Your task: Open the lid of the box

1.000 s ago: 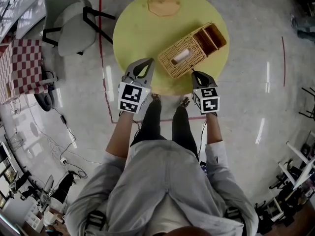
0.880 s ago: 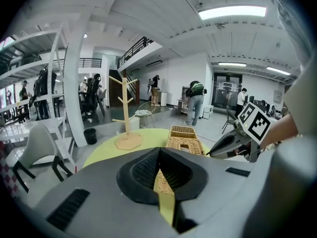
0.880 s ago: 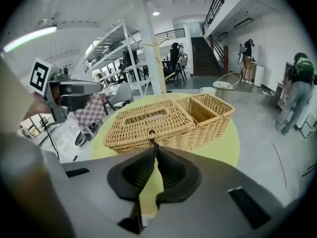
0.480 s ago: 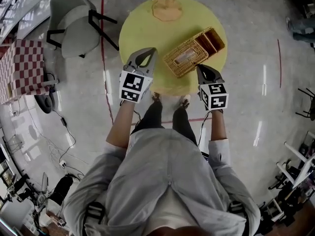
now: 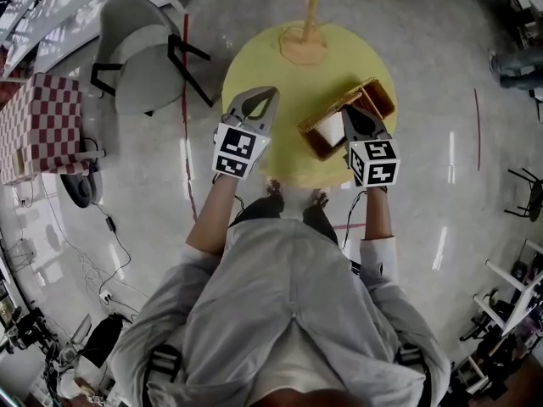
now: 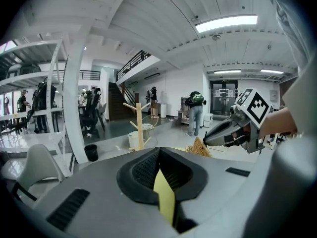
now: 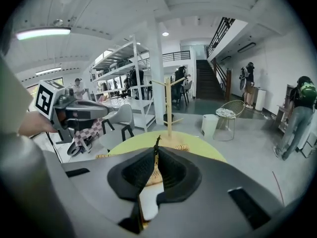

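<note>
A woven wicker box (image 5: pixel 373 98) lies on the right side of the round yellow table (image 5: pixel 280 75). Its lid (image 5: pixel 316 127) is tilted up at the near edge, and pale contents show under it. My right gripper (image 5: pixel 347 111) is shut on that lid edge; in the right gripper view a thin wicker strip (image 7: pixel 155 168) sits pinched between the jaws of the right gripper (image 7: pixel 156 150). My left gripper (image 5: pixel 265 94) hovers over the table's left part, shut and empty, well apart from the box. In the left gripper view the left gripper (image 6: pixel 158 151) points past the wicker (image 6: pixel 200 147).
A wooden peg stand (image 5: pixel 307 32) rises at the table's far edge. A grey chair (image 5: pixel 140 58) is to the left, and a red checkered cloth (image 5: pixel 38 125) lies further left. Red tape lines mark the floor. People stand far off in the room.
The right gripper closed on the lid's near edge and raised it, so the box now shows an opening. The left gripper stayed shut to the left of the box.
</note>
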Tool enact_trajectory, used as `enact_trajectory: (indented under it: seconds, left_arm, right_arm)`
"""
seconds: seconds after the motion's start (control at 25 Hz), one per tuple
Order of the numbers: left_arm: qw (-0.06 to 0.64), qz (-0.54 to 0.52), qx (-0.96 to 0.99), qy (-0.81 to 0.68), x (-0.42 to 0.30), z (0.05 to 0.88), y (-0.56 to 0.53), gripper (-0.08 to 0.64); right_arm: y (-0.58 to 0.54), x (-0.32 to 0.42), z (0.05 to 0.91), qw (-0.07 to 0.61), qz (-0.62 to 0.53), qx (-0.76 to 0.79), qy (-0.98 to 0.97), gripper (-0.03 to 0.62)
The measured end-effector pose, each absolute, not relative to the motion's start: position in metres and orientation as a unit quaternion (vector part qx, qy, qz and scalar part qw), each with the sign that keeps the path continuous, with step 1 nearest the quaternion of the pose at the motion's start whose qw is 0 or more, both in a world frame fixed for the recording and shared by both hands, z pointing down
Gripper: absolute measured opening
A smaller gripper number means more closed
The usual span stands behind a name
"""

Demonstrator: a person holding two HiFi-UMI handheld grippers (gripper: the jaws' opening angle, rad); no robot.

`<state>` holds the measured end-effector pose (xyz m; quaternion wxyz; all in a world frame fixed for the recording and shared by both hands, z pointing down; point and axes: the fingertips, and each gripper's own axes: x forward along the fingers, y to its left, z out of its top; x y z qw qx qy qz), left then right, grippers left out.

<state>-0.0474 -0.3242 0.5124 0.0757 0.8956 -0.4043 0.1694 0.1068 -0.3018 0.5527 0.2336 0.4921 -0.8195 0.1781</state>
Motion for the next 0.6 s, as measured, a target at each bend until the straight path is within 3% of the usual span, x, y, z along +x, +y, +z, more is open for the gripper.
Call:
enact_trajectory:
  seconds: [0.6]
  left_arm:
    - [0.115, 0.182, 0.876, -0.431, -0.11, 0.552, -0.373, 0.028]
  right_arm:
    - [-0.404, 0.027, 0.609, 0.26, 0.196, 0.452, -0.831, 0.043]
